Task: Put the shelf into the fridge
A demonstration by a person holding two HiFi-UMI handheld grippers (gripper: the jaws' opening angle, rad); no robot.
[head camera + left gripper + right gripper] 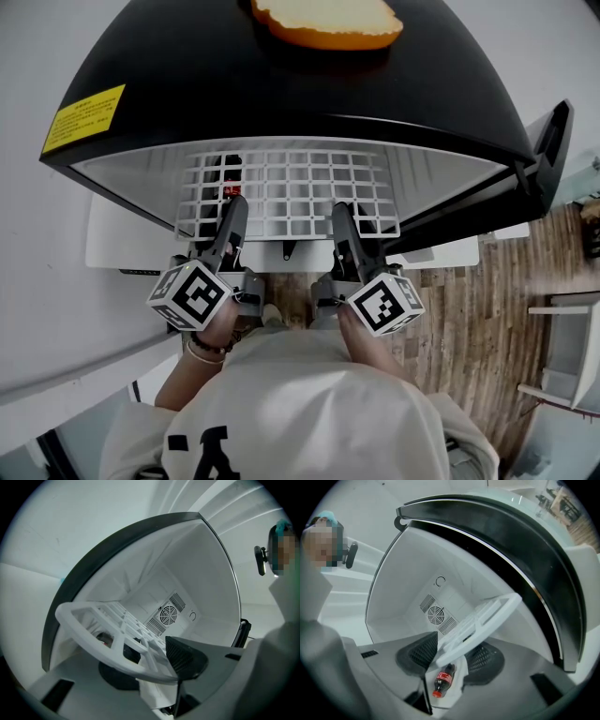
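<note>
**Holding the shelf level at the mouth of the fridge**

Clamping the left claw [150, 665] on the near rail of the white shelf [70, 615], with the bar pinched between the two pads. Clamping the right claw [452, 656] on the same rail further along, again with the bar caught between the pads. Pointing both claws level and side by side, straight into the opening.

Carrying the shelf roughly flat, near rail out at the mouth of the fridge [281, 84], far edge reaching in under the black top toward the fan grille [168, 616] on the back wall. Unable to tell from any view whether the side edges are resting on ledges yet, so treating the seating as not done.

Judging the shelf to be a light, stiff moulded grid, holding its shape between two grips with no sag showing. Probably smooth too, and inclined to slip or twist in the pads under an uneven push. Favouring the thick outer rail as the place to grip, not the thin crossbars, likely weaker. Spreading the two grips along the near rail, probably guarding against tilt.

Noting a small cola bottle [443, 679] lying on the fridge floor below the shelf, worth clearing with the underside. Noting the door [548, 141] standing open at the right.
</note>
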